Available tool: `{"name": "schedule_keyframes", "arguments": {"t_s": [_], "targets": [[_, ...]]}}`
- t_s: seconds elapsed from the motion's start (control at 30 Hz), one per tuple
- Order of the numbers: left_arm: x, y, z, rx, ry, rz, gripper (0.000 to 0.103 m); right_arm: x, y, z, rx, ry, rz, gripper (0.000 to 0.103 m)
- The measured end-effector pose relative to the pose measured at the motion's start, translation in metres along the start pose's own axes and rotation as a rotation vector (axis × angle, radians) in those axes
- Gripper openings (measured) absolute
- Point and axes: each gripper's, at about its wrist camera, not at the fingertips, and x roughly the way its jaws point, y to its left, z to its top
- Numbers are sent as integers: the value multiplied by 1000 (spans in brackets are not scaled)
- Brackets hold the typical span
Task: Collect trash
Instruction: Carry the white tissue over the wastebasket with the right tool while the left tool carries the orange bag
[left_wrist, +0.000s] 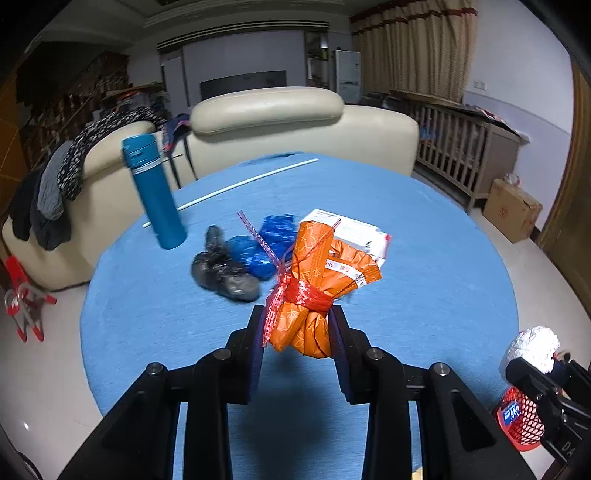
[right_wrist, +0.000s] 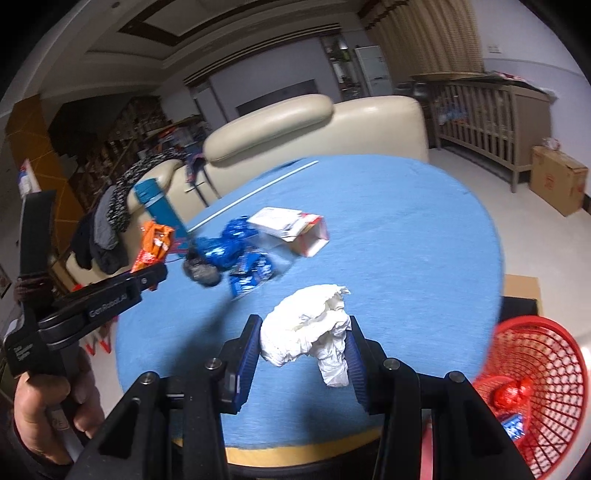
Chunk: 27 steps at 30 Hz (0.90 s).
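While my left gripper (left_wrist: 298, 325) is clamped on the orange wrapper bundle (left_wrist: 314, 291) and my right gripper (right_wrist: 303, 334) on the crumpled white tissue (right_wrist: 306, 325) above the table (right_wrist: 424, 236), I fear the loosely pinched tissue slipping free short of the red basket (right_wrist: 532, 384)

A cream sofa (left_wrist: 266, 125) faces the dim room, beige curtains (left_wrist: 417, 44) hanging over a pale floor (left_wrist: 517, 266).

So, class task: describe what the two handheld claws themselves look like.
Both are black, angular frames with round silver bolts. The left claw and right claw have ribbed dark-blue pads inside the fingers. White lettering runs along the left claw's side in the right wrist view.
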Motion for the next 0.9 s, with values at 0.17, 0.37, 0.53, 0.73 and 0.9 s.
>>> {"name": "schedule_keyframes", "arguments": {"t_s": [0.17,0.37,0.53,0.73,0.9], "targets": [[3,-29,0,52,8,-27,35,-10,-27,-1,35,-11,-66,46],[2,-61,-4,114,15,-61,35,-21,-59,-4,79,-14,-134,46],[2,-79,-7,154,21,-82,35,-27,-80,-9,107,-12,-182,46],[1,-103,-14,204,29,-107,35,-34,-101,-16,133,-12,-222,47],[1,-122,-19,245,35,-124,35,-38,-118,-21,165,-9,-254,47]]}}
